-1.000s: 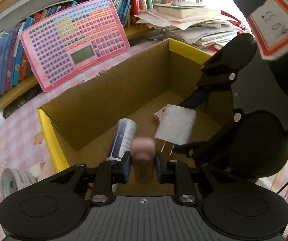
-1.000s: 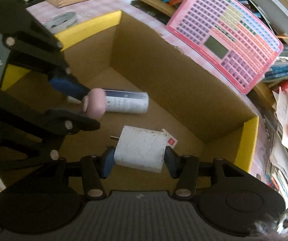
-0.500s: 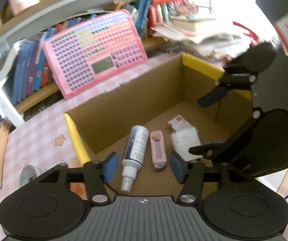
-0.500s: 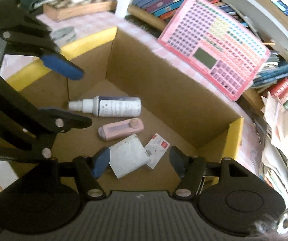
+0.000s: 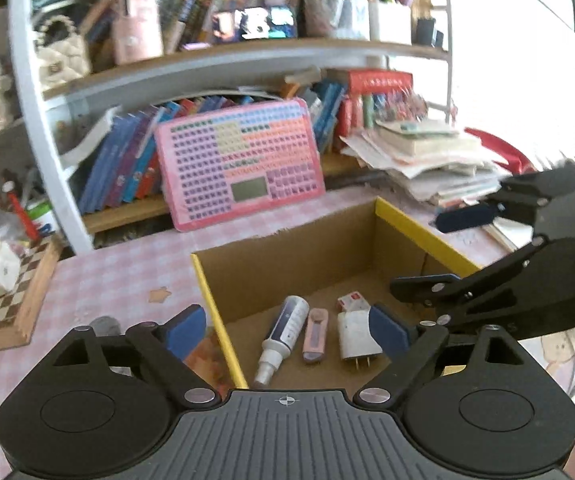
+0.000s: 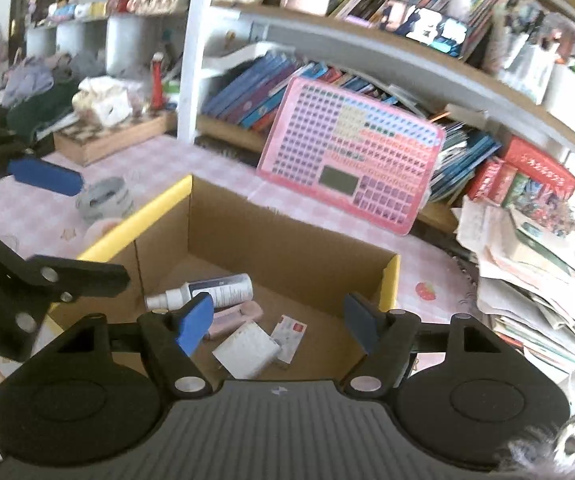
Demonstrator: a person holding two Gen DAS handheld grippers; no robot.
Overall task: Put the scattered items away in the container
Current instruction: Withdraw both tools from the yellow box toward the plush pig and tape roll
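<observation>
Left gripper (image 5: 287, 328): jaws spread wide, nothing between the blue pads (image 5: 185, 326), held above the near edge of the cardboard box (image 5: 287, 252). Right gripper (image 6: 279, 320): jaws likewise wide apart and empty, poised over the same box from its other side; it also shows at the right of the left wrist view, with one blue pad above the box's yellow rim (image 5: 423, 236). Cardboard box: open-topped, brown walls, yellow tape along two opposite rims, standing on a pink checked tablecloth (image 5: 119, 276). Contents, all lying flat on the box floor: one white spray bottle (image 5: 283, 336) with a dark blue label, nozzle toward the left gripper; one pink oblong case (image 5: 315, 334) just beside the bottle and roughly parallel to it; one white plug adapter (image 5: 355, 336) with two prongs showing, next to the case; one small white card with a red mark (image 5: 352, 301), touching or partly under the adapter, exact overlap unclear. Outside the box: one grey tape roll (image 6: 105, 200) on the cloth near the yellow rim; one pink keyboard toy (image 5: 241, 164) with a small screen, leaning against the bookshelf (image 5: 135, 160) behind the box; one wooden chessboard box (image 5: 11, 300) at the cloth's edge; one untidy stack of papers and books (image 5: 427, 160) beyond the box.
</observation>
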